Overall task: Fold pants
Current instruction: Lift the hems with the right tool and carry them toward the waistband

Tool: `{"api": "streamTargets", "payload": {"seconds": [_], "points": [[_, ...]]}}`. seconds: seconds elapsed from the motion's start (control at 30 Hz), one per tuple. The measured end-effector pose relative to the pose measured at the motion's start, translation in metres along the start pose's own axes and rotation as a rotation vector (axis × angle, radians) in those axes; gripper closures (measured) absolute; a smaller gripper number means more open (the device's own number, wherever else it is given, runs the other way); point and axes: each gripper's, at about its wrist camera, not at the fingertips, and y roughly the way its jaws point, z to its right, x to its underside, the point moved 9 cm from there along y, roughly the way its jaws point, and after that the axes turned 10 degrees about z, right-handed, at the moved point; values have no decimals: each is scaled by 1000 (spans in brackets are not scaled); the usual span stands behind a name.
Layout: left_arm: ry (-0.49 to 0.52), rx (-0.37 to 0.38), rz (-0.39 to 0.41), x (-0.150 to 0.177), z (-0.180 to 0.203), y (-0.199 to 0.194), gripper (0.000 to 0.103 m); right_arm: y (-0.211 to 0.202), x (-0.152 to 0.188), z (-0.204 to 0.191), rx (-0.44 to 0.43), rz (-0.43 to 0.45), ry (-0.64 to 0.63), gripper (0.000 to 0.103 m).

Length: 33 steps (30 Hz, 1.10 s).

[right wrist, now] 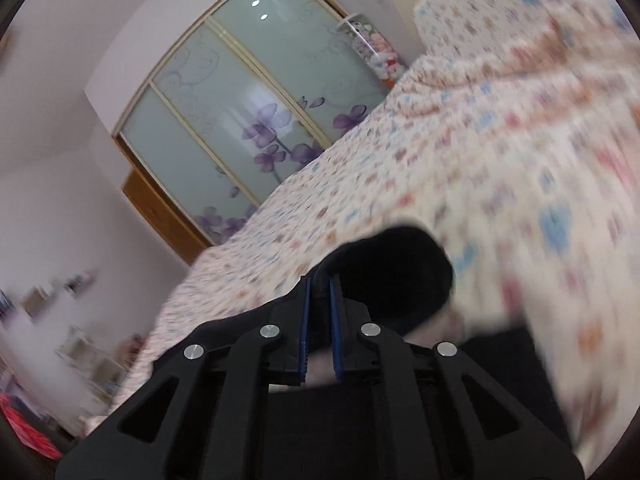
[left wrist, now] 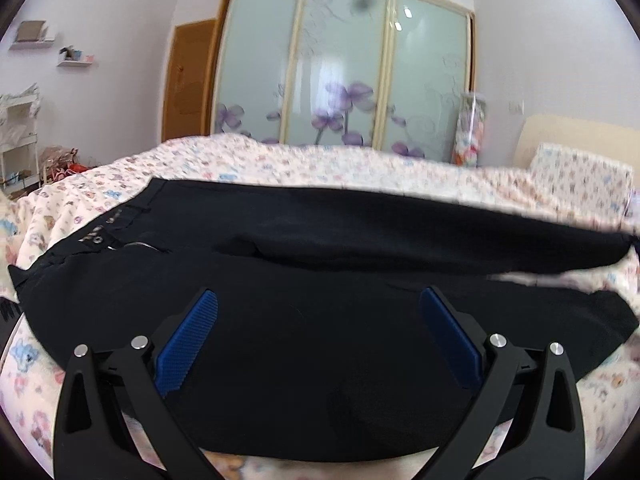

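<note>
**Inspection: pants on bed, right tool clamped on fabric, left tool spread wide**

Left wrist view. My left gripper (left wrist: 318, 300) has its jaws spread wide, nothing between them. Its blue pads (left wrist: 188, 344) sit low over the black pants (left wrist: 360, 248), which lie directly ahead of and beneath the tool, stretched crosswise on the floral bedspread (left wrist: 280, 160). The waistband (left wrist: 108, 228), with its button and metal fastener, lies ahead and to the left of the fingers. Ahead and to the right the two legs part slightly, a sliver of bedspread showing between them. I cannot tell whether the fingertips touch the cloth. Beyond the bed, straight ahead, stands a wardrobe (left wrist: 344, 68) with frosted sliding doors bearing purple flowers; a wooden door (left wrist: 188, 80) is to its left, and a pillow (left wrist: 580, 172) lies far right.

Right wrist view. The picture is tilted and heavily blurred. My right gripper (right wrist: 319, 284) has its jaws drawn nearly together, pinching a fold of the pants (right wrist: 392, 272); the black cloth bulges in a rounded loop just ahead and to the right of the fingertips. More black fabric lies below the tool. The bedspread (right wrist: 480, 140) fills the field ahead and to the right. The wardrobe (right wrist: 240, 120) sits ahead to the left.
</note>
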Motion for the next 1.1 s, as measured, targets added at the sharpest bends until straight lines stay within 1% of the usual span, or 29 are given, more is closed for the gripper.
{"api": "streamTargets", "payload": {"seconds": [0.07,0.1,0.2,0.27,0.3,0.37,0.4,0.43,0.5,0.53,0.57,0.6,0.67,0.7,0.73,0.83,1.0,1.03,1.07,1.1], "points": [[-33,-9,50,-8,-7,-10,2,-21,26,17,54,-28,37,94],[-50,-21,79,-11,-12,-17,2,-29,45,32,131,-63,29,94],[-85,-47,138,-18,-21,-31,2,-31,80,55,239,-168,35,93],[-115,-70,159,-21,-28,-38,2,-34,85,53,276,-197,39,91],[-138,-82,161,-21,-33,-41,2,-37,84,51,296,-198,42,83],[-185,-97,148,-19,-43,-42,2,-44,80,45,307,-204,74,59],[-200,-101,142,-17,-46,-42,2,-51,77,42,303,-195,103,35],[-233,-110,129,-15,-53,-42,2,-58,73,39,287,-173,137,29],[-287,-130,109,-11,-64,-40,2,-67,66,29,223,-118,235,30],[-300,-138,101,-8,-69,-40,2,-69,65,26,187,-102,300,35],[-317,-148,90,-6,-74,-39,2,-68,67,24,166,-103,348,39],[-328,-157,80,-3,-77,-39,2,-62,75,21,135,-129,434,43],[-334,-166,70,-1,-80,-38,2,-49,89,20,111,-183,537,51],[-333,-166,65,0,-80,-37,2,-43,98,17,115,-205,561,53],[-329,-164,63,0,-78,-37,2,-35,105,18,133,-227,579,53],[-316,-156,62,-1,-74,-36,2,-16,114,28,204,-247,617,54],[-298,-137,53,-1,-68,-32,2,1,100,42,271,-153,632,54],[-296,-136,49,0,-67,-31,2,5,99,46,287,-146,629,56],[-295,-134,43,0,-66,-30,2,10,97,50,319,-143,598,64],[-294,-134,39,1,-66,-29,2,15,96,52,344,-151,555,84]]}}
